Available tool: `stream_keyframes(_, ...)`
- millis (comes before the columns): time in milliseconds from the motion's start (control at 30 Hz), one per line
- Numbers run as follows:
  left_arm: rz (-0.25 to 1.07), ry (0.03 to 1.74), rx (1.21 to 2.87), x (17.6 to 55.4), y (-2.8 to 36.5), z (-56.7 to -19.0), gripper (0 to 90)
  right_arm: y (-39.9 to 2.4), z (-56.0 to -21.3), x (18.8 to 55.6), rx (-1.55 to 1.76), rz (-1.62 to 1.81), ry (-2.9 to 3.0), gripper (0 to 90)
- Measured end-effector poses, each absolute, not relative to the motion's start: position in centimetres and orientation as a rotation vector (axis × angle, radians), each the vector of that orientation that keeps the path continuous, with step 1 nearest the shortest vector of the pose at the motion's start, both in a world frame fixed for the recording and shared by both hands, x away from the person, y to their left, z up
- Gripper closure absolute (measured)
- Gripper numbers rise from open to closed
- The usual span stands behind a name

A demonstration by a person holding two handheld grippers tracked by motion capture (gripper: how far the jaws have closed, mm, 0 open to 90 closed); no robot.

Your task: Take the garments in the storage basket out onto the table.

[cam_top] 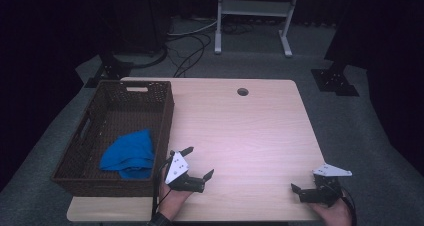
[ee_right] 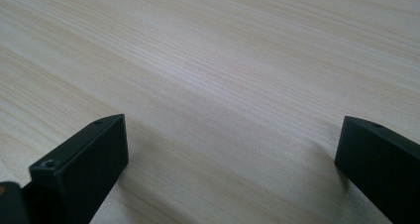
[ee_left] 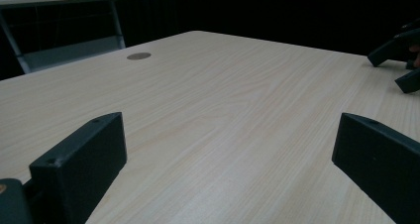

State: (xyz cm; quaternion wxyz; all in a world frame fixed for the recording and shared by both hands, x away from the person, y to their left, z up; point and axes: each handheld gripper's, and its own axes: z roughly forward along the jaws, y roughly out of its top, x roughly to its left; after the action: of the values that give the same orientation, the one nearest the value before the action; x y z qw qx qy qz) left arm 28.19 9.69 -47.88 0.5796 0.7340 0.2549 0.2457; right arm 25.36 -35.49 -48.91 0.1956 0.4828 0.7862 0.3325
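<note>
While both grippers rested low at the near edge of the table (cam_top: 250, 131), the left gripper (cam_top: 199, 162) stood with its jaws spread wide and empty, just beside the right wall of the basket (cam_top: 162, 118). A blue cloth (cam_top: 129, 155) lay crumpled inside the basket, toward its near end. Well apart, at the near right corner, the right gripper (cam_top: 296, 190) also had its jaws wide apart over bare wood.

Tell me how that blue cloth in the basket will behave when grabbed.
The blue cloth lies crumpled in soft folds, so it will likely droop and hang limp. It looks light, probably lifting easily. Pinched by one fold, it may unfurl and drag against the wall of the basket.
</note>
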Motion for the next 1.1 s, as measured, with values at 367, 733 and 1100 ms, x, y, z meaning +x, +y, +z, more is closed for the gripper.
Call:
stream_keyframes(367,0.58,0.583,1.688,28.4,10.2,-47.8,0.2,-35.5,-48.9,25.4,1.354,0.931,2.201,0.0)
stream_keyframes(733,0.586,0.565,1.675,28.5,10.5,-47.5,0.2,-35.5,-48.9,25.4,1.356,0.93,2.199,0.0)
stream_keyframes(1100,0.57,0.562,1.655,28.4,10.7,-46.7,0.2,-35.5,-48.9,25.4,1.356,0.929,2.199,0.0)
